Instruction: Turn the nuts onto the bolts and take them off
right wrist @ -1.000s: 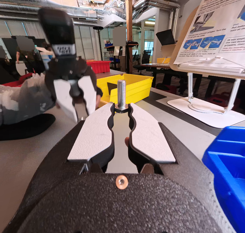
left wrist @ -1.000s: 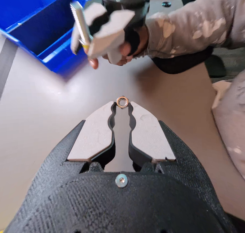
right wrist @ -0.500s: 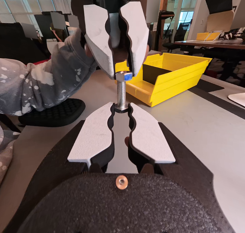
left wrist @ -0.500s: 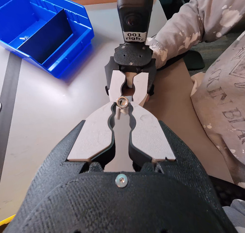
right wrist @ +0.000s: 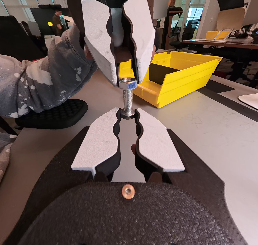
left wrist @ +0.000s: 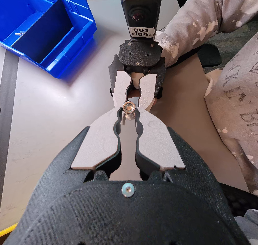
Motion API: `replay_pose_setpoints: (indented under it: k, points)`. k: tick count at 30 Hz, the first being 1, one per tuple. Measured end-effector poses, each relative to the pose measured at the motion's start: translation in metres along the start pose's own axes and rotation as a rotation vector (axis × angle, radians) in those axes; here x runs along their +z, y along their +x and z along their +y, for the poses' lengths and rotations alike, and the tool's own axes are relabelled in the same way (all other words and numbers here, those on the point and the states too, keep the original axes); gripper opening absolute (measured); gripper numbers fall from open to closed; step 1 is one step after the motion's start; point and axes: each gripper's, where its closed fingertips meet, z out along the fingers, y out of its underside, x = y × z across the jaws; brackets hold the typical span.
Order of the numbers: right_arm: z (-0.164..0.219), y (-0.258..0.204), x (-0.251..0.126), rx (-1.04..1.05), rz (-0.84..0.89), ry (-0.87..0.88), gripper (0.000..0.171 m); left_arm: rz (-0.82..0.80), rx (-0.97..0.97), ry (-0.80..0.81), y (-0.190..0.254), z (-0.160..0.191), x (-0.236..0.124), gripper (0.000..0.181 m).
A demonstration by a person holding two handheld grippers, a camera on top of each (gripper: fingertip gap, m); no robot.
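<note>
Right wrist view, centre: right gripper (right wrist: 127, 113) clamps the bolt (right wrist: 128, 100) head, left gripper (right wrist: 127, 83) pinches the nut (right wrist: 127, 83) on its tip; next, likely careful, square twisting.

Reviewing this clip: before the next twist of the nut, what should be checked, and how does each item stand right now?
1. Right claw clamped on the head of the bolt: ok.
2. Left claw clamped on the nut: ok.
3. Bolt upright and in line with the nut: ok.
4. Nut seated on the bolt's tip: ok.
5. Threads engaged and not crossed: cannot tell, as the nut hides them.
6. Room to twist, clear of the yellow bin and the blue bin: ok.
</note>
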Motion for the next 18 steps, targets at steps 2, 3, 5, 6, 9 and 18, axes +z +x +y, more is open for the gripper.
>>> replay_pose_setpoints:
  k: [2,3,5,6,9,18]
  points:
    - [0.0020,0.0000,0.0007,-0.002,0.001,-0.011,0.018,-0.006,0.006,-0.011,0.0000,0.0016,0.0009,0.018]
    - [0.0030,0.0000,0.0010,-0.004,0.002,-0.016,0.019,-0.006,0.007,-0.015,0.0002,0.0023,0.0014,0.018]
    - [0.0047,0.0001,0.0016,-0.005,0.004,-0.026,0.019,-0.006,0.005,-0.023,0.0000,0.0041,0.0020,0.018]
    - [0.0055,0.0001,0.0018,-0.006,0.004,-0.029,0.019,-0.006,0.005,-0.026,0.0000,0.0048,0.0020,0.018]
    - [0.0068,0.0001,0.0022,-0.007,0.005,-0.036,0.019,-0.010,0.009,-0.030,0.0000,0.0061,0.0022,0.018]
    - [0.0068,-0.0009,0.0024,-0.008,0.003,-0.034,0.018,-0.003,0.005,-0.016,0.0008,0.0059,0.0010,0.020]
